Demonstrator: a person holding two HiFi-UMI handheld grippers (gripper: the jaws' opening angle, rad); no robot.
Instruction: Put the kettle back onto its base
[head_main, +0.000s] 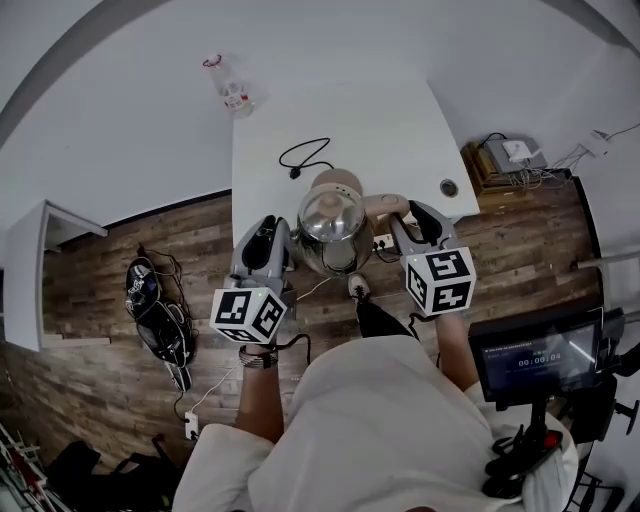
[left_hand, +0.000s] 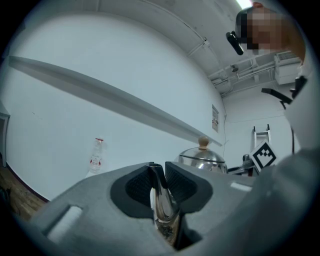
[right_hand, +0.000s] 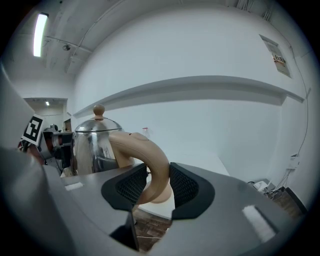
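The kettle (head_main: 330, 228) hangs in both tongs, lifted off the surface (head_main: 400, 120) at its near edge, with part of it out over the wood floor (head_main: 150, 250). The right tongs (right_hand: 152, 182) are closed on the tan handle (right_hand: 150, 155). The left tongs (left_hand: 161, 186) are pinched narrow on the steel spout (left_hand: 162, 207). The lid is on and the kettle sits about level.

This looks like the carry: the kettle is up but not yet seated. The tan disc just beyond it on the surface looks like the base (head_main: 338, 182); the kettle hides its near part in the head view. The next move, as I judge it, is a short reach forward to centre the kettle over the disc. Then comes a straight, level descent until it settles, and only then should both tongs open. A grip on the thin spout gives little control over tilt, so the handle side should lead.

A black cord (head_main: 305, 155) loops on the surface just past the base, its plug loose; overshooting could push the kettle into it. A bottle (head_main: 232, 92) stands at the far end, well apart. Nothing visible rests on the base. Cables and a power strip (head_main: 190, 425) lie on the floor, and a screen (head_main: 530, 355) stands to the right, all clear of the path.
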